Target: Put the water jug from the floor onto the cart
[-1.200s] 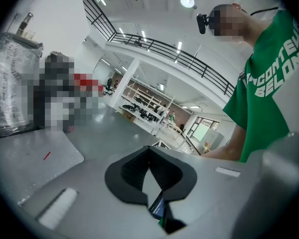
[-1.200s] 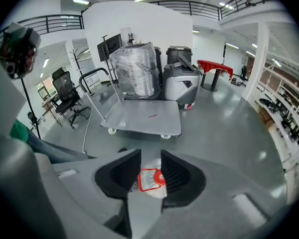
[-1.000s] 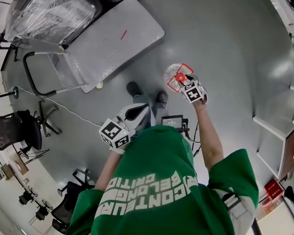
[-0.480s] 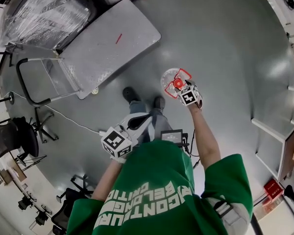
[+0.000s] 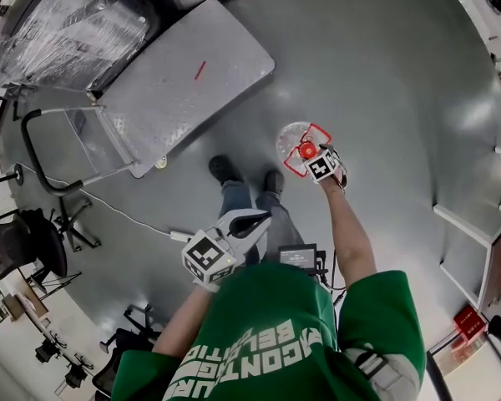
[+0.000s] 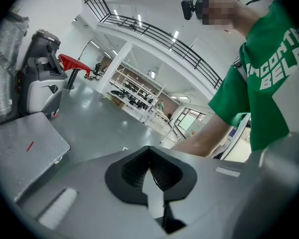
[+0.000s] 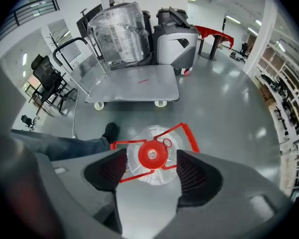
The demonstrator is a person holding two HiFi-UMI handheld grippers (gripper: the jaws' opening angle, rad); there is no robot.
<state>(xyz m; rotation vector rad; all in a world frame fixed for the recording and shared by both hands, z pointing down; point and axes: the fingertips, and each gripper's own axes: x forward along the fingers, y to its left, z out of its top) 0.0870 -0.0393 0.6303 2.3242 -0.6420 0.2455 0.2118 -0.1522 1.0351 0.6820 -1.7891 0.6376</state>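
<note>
Two hand-held grippers show in my feeds. The right hand-held gripper (image 7: 153, 166) points steeply down over the water jug (image 5: 292, 136), and I see its jaws opening. The jug's red cap (image 7: 151, 154) sits in the gap between them, but both pads stand clear of it, so this gripper is released and grasps nothing.

The jug stands upright on the grey floor (image 5: 384, 98). It is a clear bottle with a red carrying frame (image 7: 191, 133) around its top, just right of the person's shoes (image 5: 225, 168).

The left hand-held gripper (image 5: 259, 220) is nearer the person's body, left of the jug and well apart from it, tilted slightly downward. In its own view the jaws are clenched tip to tip, with nothing between them.

The cart (image 5: 192, 73) is a flat grey platform on wheels, far and left of the jug and well apart from it, with a small red mark (image 5: 199, 69) on its deck. Just past the cart's far left side stands a bulky thing wrapped in clear plastic (image 5: 67, 23).
</note>
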